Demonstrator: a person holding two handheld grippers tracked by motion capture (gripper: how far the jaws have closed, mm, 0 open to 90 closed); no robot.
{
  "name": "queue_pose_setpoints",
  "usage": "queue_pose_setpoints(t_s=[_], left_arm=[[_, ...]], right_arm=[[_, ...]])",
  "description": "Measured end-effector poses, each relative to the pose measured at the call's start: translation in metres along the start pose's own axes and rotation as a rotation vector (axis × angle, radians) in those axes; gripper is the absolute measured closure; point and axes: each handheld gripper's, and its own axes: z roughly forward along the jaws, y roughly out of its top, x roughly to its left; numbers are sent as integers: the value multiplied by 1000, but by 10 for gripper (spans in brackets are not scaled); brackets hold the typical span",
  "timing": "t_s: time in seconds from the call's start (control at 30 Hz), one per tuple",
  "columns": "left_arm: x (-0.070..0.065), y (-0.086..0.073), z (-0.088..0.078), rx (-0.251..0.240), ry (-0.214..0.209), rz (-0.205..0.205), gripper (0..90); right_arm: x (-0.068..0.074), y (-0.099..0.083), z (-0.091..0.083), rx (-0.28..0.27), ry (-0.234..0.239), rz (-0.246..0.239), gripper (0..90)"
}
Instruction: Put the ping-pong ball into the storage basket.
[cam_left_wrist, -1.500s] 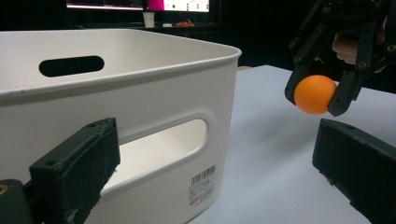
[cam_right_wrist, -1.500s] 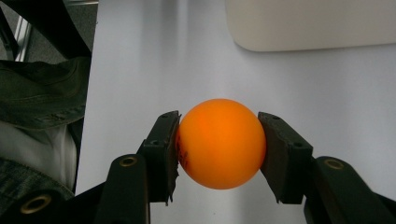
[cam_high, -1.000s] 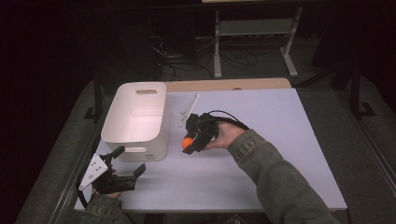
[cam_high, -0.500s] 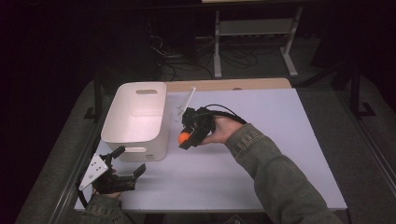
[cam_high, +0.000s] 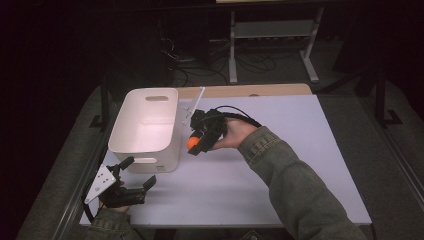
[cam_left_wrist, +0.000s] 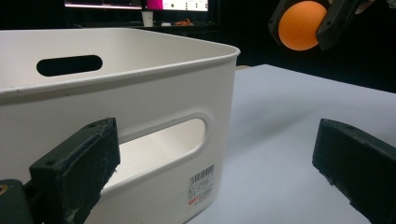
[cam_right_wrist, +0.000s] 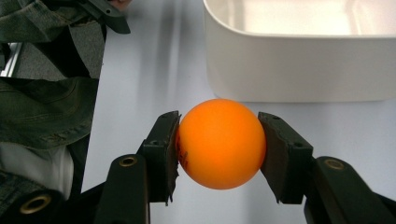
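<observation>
The bench (cam_high: 280, 165) is a wide pale sheet, and on it, just beside the right gripper's (cam_high: 194, 145) fingers and across from their tips, stands the white plastic bin (cam_high: 145, 125), open-topped, with a slot handle in each end wall; it looks stiff and light, and would probably slide if nudged. The left gripper (cam_high: 137, 186) rests low at the bin's near corner with its fingers spread wide and nothing between them; in the left gripper view the bin wall stands close ahead of them.

The smallest thing is the orange ball (cam_right_wrist: 220, 142), clamped between the right gripper's fingers (cam_right_wrist: 161, 149), one pad on each side at its widest girth, clear of the bench and short of the bin's rim. It looks like a table-tennis ball: very light, hollow, smooth and thin-shelled. My judgement is that a sphere like this gives each pad barely more than a point of contact, so it can squirt out if the pads sit off the equator, and hard squeezing could dent it. The present hold, across the middle and gently, seems the right one. Once let go it will bounce and roll freely, so a low release inside the bin is safer than a drop from height
</observation>
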Motion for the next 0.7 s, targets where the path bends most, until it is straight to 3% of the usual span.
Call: queue_pose_setpoints(t_s=[0.7], left_arm=[[0,0,0,2,-2,-1,3]], right_arm=[[-11,17,-7,-21,-5,-1,495]])
